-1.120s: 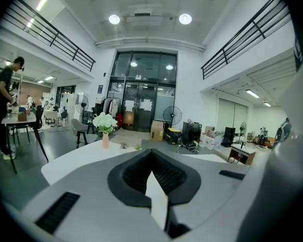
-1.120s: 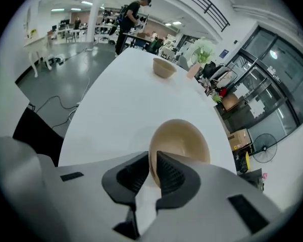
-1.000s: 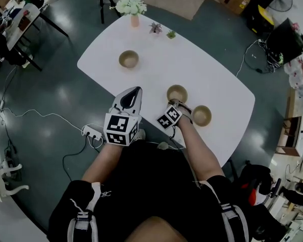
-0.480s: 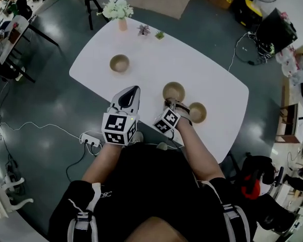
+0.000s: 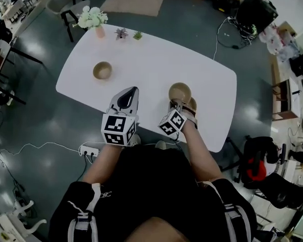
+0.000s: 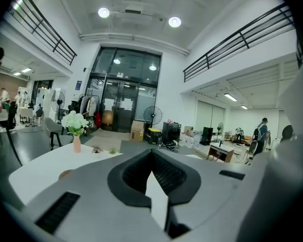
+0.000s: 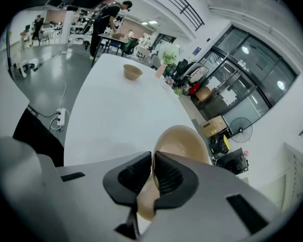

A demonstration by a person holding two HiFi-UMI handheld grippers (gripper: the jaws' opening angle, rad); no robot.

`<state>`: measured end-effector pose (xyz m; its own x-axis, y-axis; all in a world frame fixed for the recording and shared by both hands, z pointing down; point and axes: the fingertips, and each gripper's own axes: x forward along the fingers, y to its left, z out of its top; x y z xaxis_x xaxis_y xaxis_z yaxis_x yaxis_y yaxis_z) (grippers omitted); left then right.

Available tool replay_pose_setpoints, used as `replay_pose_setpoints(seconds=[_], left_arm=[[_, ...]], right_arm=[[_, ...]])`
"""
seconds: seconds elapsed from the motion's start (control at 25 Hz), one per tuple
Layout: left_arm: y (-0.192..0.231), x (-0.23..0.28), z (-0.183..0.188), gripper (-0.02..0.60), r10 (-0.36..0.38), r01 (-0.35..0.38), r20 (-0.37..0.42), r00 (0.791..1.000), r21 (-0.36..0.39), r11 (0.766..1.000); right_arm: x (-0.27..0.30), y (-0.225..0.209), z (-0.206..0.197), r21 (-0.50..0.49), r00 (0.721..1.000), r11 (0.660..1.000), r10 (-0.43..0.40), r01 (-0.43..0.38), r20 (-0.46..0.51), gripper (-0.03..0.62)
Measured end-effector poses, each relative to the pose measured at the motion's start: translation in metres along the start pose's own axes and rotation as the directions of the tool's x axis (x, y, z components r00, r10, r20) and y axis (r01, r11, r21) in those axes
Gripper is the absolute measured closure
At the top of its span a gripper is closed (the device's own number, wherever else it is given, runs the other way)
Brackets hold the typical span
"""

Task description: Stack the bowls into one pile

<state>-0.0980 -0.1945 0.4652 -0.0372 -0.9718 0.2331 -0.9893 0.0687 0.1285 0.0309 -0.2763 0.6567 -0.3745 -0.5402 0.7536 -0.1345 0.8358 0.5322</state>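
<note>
Right gripper (image 7: 152, 158): its fingers are clamping on the near rim of a tan bowl (image 7: 184, 137), one pad inside the wall and one outside; the gripper is pointing steeply down.
Tan bowl (image 5: 180, 92): it is hanging tilted in that grip, appearing lifted off the white surface (image 5: 151, 59); in the head view it is partly covering a second bowl (image 5: 194, 105), which is sitting near the surface's near edge.
Left gripper (image 5: 134, 91): its fingers are resting together with nothing between them; it is hovering over the near edge, left of the tan bowl.
Third bowl (image 5: 102, 70): it is sitting upright and alone toward the far left of the surface, well apart from the other two.
Far end: a vase of white flowers (image 5: 93, 21) and two small plants (image 5: 121, 33) are standing there.
</note>
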Motion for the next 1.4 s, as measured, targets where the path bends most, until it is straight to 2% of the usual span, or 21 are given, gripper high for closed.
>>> replay_pose_setpoints(seconds=[0.24,0.52,0.88,1.12,1.4], left_arm=[[-0.028,0.023,0.0,0.569,-0.083,0.083,-0.018,0.996,0.012,0.996],[-0.051,0.039,-0.003,0.569,-0.134,0.135,-0.032,0.99,0.023,0.991],[-0.048,0.044,-0.006,0.569,-0.127,0.129,-0.051,0.991,0.031,0.991],[-0.044,0.043,-0.006,0.569,-0.11,0.112,-0.055,0.992,0.032,0.993],[-0.04,0.043,-0.011,0.569,-0.103,0.105,-0.067,0.992,0.027,0.994]], right_arm=[[-0.007,-0.015,-0.037,0.07,0.998,0.997,-0.019,0.023,-0.06,0.557],[-0.005,-0.008,-0.063,0.095,0.995,0.995,0.015,-0.005,-0.102,0.554],[0.011,-0.003,-0.077,0.111,0.991,0.994,0.037,-0.023,-0.129,0.554],[0.018,0.006,-0.084,0.156,0.987,0.985,0.093,-0.072,-0.134,0.549],[0.016,0.01,-0.081,0.288,0.98,0.947,0.175,-0.143,-0.089,0.485]])
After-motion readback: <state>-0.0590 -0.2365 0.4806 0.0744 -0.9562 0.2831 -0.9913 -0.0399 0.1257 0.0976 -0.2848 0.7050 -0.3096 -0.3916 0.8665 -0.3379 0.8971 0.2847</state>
